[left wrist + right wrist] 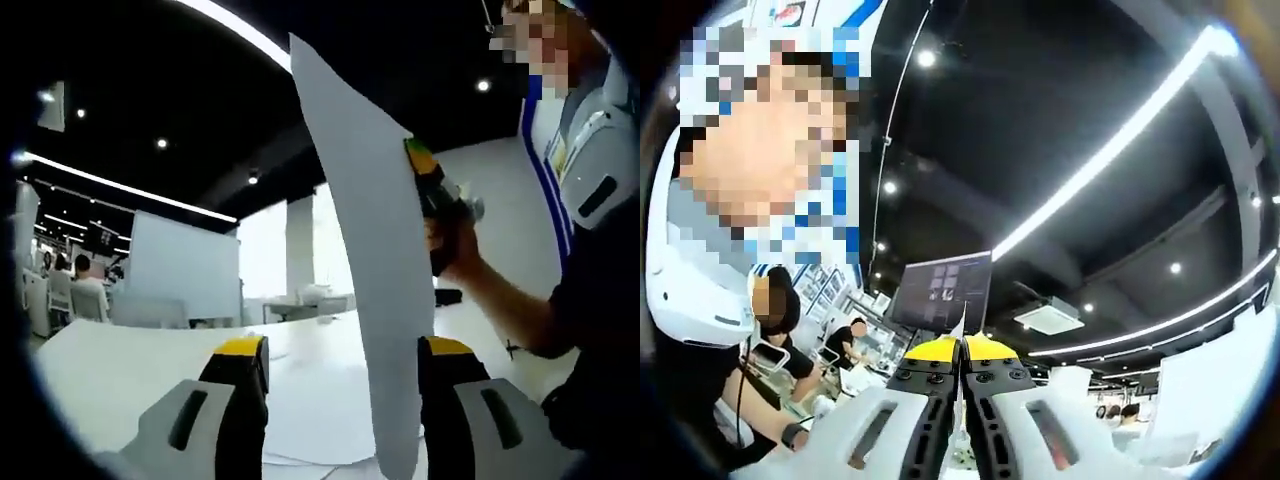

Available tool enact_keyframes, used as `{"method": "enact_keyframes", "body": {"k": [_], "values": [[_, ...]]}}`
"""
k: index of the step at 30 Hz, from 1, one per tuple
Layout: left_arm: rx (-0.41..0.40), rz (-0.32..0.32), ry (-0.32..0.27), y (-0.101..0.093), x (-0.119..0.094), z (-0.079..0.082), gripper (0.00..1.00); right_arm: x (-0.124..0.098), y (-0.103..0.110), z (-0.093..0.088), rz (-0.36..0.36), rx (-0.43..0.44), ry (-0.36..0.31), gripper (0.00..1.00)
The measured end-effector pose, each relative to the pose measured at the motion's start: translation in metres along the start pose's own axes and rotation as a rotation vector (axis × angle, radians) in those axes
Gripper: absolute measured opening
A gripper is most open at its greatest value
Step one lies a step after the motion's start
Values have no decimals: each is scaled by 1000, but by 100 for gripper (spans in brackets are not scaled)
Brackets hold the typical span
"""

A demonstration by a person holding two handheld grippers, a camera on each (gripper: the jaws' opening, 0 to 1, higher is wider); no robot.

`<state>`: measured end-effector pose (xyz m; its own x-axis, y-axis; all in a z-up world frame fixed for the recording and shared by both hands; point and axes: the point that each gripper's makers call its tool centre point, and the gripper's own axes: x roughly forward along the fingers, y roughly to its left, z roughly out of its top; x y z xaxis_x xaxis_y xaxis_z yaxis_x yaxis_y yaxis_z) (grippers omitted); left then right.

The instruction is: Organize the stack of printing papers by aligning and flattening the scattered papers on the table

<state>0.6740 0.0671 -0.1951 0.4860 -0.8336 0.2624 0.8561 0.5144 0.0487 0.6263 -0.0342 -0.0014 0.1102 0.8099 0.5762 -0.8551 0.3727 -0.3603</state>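
- Left gripper view: left gripper (343, 365) with jaws spread wide, yellow tips up, nothing clamped between them.
- A sheet (370, 270) stands upright in the air, running from the top of the view down past the inner face of the left gripper's right jaw. Whether it touches that jaw I cannot tell.
- Right gripper (432, 190) comes in from the right and pinches the sheet's right edge near the upper half; a hand (452, 240) holds that gripper, forearm leading to a person in a dark and white top.
- Below the jaws, more papers (310, 400) lie loose and overlapping on the white table (110, 365). The lifted sheet is held above these papers.
- Background: white partition board (183, 265), seated people at far left, black ceiling with strip lights.
- Right gripper view: right gripper (962, 350) aimed up toward the ceiling, jaws pressed together with the sheet (960, 400) seen edge-on as a thin pale line in the seam between them.
- Beyond the yellow tips: a dark monitor (942, 288), a ceiling strip light (1110, 140), seated people at desks lower left.
- A person's torso is close at the left of this view.
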Motion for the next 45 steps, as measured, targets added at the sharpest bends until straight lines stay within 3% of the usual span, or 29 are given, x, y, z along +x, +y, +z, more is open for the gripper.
{"method": "enact_keyframes", "body": {"k": [4,8,16,22,35,39,45], "values": [[13,-39,6,-11,4,8,63,0,2,-3,6,18,-1,0],[-18,-63,-29,-17,6,18,63,0,3,-7,8,30,-2,0],[-42,-74,-87,-17,7,37,61,0,2,-20,12,54,17,0],[-35,-94,-108,-21,11,44,54,2,4,-24,17,73,10,0],[-33,-123,-173,-25,11,69,49,1,5,-23,25,93,4,0],[-15,-130,-170,-27,12,72,45,2,7,-26,27,98,8,0],[-48,-155,-216,-33,10,85,42,4,9,-26,28,107,-1,0]]}}
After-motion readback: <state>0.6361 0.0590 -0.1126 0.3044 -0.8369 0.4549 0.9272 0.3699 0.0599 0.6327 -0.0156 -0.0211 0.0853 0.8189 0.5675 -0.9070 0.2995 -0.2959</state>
